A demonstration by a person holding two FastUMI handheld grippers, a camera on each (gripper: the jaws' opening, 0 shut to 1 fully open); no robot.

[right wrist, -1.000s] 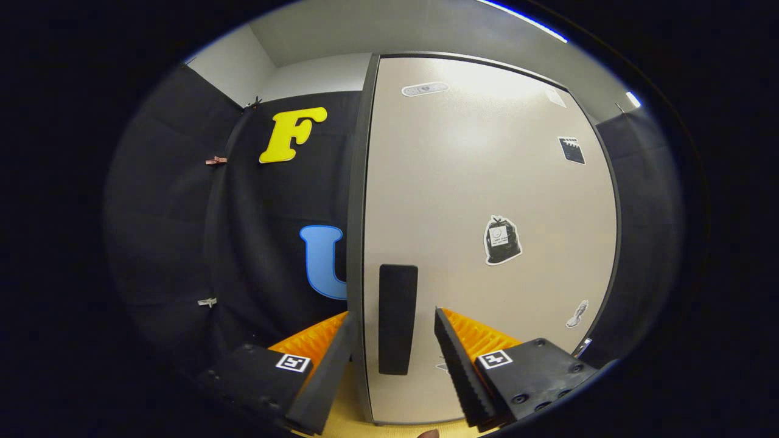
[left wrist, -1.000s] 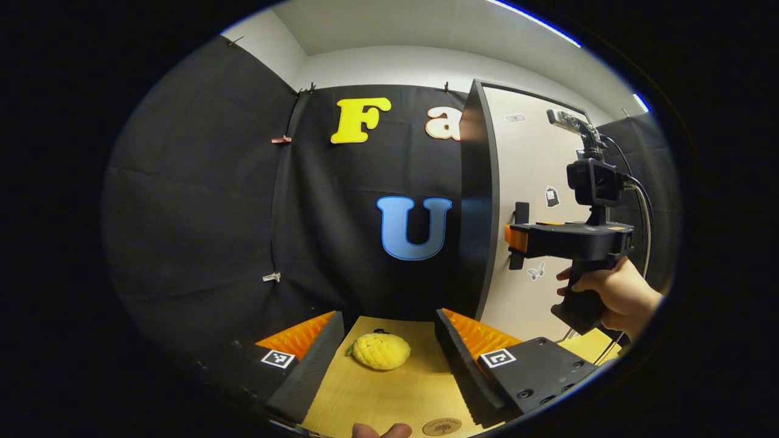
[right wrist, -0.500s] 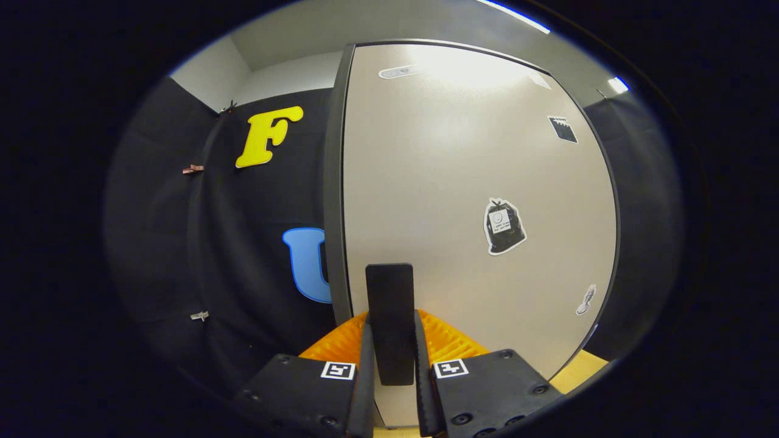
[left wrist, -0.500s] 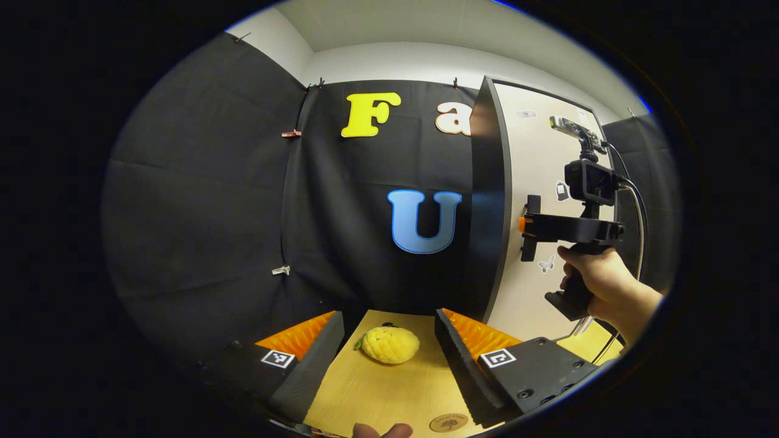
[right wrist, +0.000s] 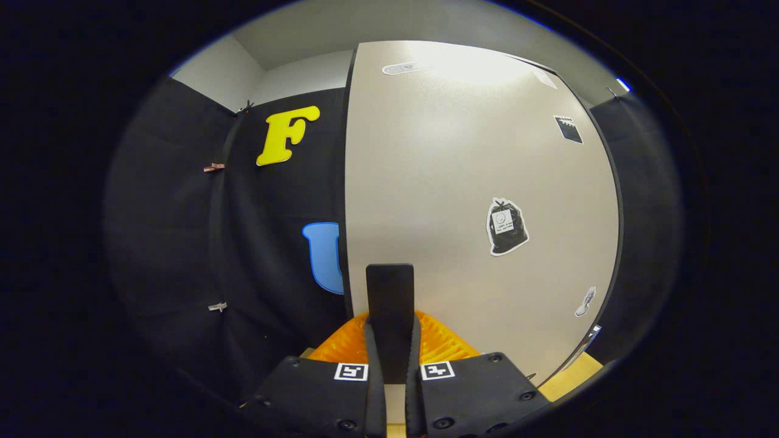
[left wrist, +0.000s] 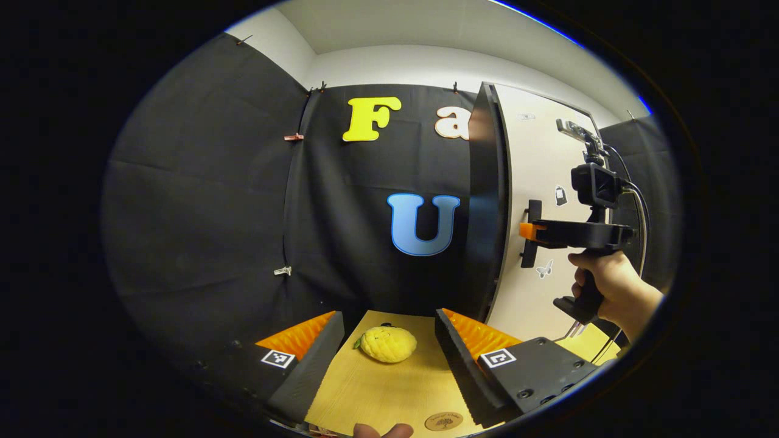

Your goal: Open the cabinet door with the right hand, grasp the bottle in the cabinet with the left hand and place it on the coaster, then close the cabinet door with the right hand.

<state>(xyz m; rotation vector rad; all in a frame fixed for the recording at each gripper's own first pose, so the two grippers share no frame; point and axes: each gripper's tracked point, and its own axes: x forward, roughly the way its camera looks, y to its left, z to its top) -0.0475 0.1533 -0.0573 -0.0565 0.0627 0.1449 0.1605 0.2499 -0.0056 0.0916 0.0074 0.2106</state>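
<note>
We count 2 grippers, 1 cabinet door, 1 handle, 1 coaster, 1 yellow fruit toy.

Right gripper [right wrist: 390, 371]: in the right gripper view both fingers are pressed on the black upright handle [right wrist: 389, 304] of the cabinet door [right wrist: 462, 201], handle clamped between them at 6 o'clock. In the left gripper view we see the same gripper [left wrist: 529, 232] at 3 o'clock, held level by a hand [left wrist: 611, 291], its tip on the handle [left wrist: 531, 240]. The door [left wrist: 517, 182] looks slightly ajar there, dark edge towards us.

Stickers on the door front, right gripper view: we count 5. One oval [right wrist: 402, 67] at 12 o'clock, one dark square [right wrist: 568, 129] at 2, one pale corner piece nr top right, one black bag shape [right wrist: 506, 226] at 3, one small pale figure [right wrist: 585, 300] at 4. Print too small to read. In the left gripper view we make out 3 of them, one a butterfly shape [left wrist: 544, 269].

Left gripper [left wrist: 389, 359]: fingers wide apart, gripping nothing, hovering over the wooden table [left wrist: 389, 395]. Yellow fruit toy [left wrist: 387, 344] lies on the table between the fingers, touching neither. Coaster [left wrist: 443, 421], round, brown, w/ a tree-like mark, lies at 6 o'clock nr the right finger; any lettering unreadable.

Bottle: cannot tell where it is; the door covers the cabinet front.
</note>
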